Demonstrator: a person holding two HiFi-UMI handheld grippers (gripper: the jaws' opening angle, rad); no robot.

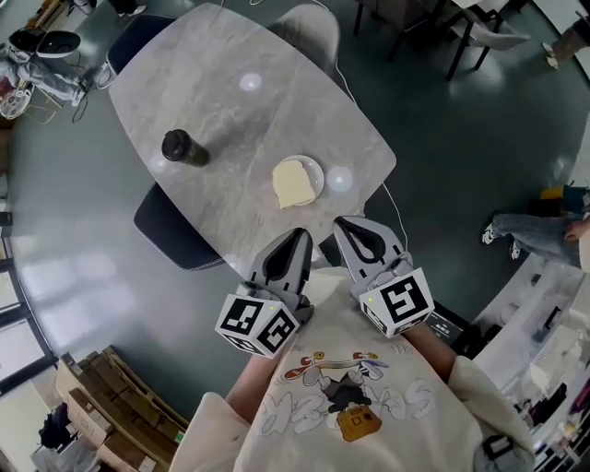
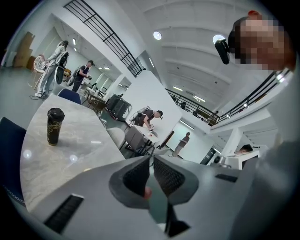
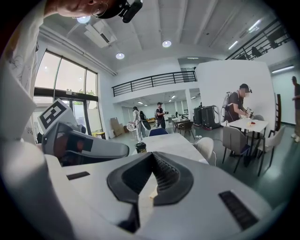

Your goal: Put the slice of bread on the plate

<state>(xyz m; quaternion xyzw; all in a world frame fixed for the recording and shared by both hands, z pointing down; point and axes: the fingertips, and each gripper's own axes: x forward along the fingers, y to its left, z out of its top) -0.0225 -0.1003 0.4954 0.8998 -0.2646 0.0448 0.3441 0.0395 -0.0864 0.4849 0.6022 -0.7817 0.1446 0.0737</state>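
1. Closest to the person, short of the plate, the left gripper and right gripper hang side by side at the near edge of the table. Each has its jaws pressed together with nothing between them. This looks like a rest pose, since neither has anything to carry.
2. The slice of bread lies flat on the plate and covers most of it. The plate sits close to the table's near edge, probably so it is easy to reach. From this the task looks finished.
3. Left of the plate and a little farther off, a dark cup stands upright. It is well apart from the plate, so it is out of the way.
4. Far beyond the plate, a pale chair stands at the table's far end, unused.
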